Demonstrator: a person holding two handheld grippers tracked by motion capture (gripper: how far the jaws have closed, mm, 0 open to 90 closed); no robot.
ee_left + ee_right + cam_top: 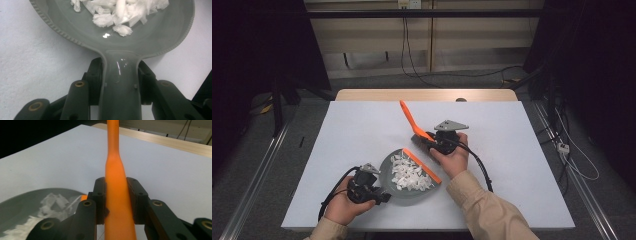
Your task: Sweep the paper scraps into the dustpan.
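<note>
While the left gripper (379,196) clamps the grey dustpan's (399,192) handle near the desk's (362,125) front edge, white scraps (409,172) lie inside; the right gripper (424,140), mid-desk, clamps the orange brush (412,120) handle, jaws either side.

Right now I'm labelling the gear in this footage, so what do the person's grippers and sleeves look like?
Both are black handheld units. The left gripper and right gripper each carry a grey three-cornered plate on top and trail a black cable. Their jaws are black bars with brass-ringed screw holes in the gripper views. The person wears beige long sleeves.
</note>
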